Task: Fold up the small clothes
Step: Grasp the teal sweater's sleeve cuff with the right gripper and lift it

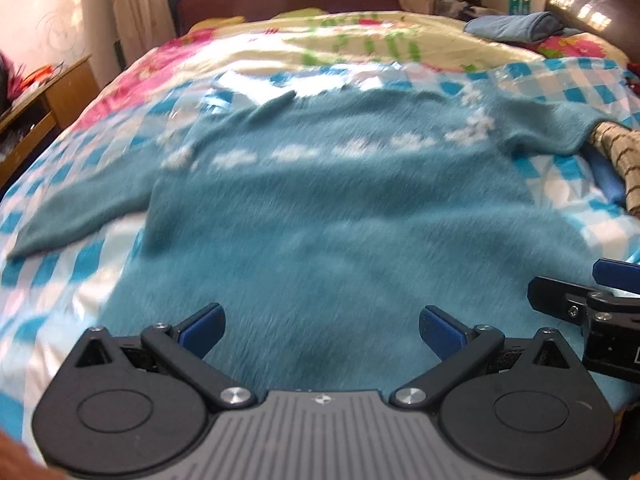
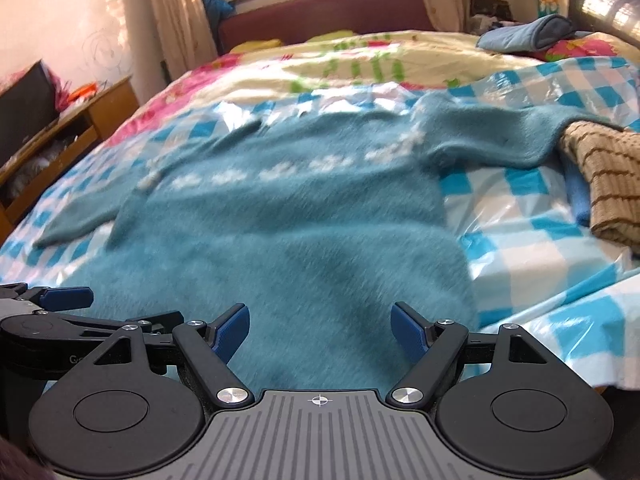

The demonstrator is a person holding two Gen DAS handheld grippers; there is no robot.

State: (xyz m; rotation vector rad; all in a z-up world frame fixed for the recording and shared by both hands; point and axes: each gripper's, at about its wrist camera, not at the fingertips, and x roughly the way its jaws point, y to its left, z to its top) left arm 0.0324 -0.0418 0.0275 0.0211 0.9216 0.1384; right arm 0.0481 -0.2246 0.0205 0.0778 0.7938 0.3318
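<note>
With both the left gripper (image 1: pixel 322 334) and right gripper (image 2: pixel 320 334) spread wide and holding nothing over the near hem of the teal sweater (image 1: pixel 340 208) lying flat on the bed (image 1: pixel 132 92), best to pinch each hem corner squarely, then lift evenly toward the far collar.

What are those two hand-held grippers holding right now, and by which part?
Nothing. The left hand-held gripper and the right hand-held gripper are both open, with only the teal sweater showing between their fingers, spread out on the bed.
</note>
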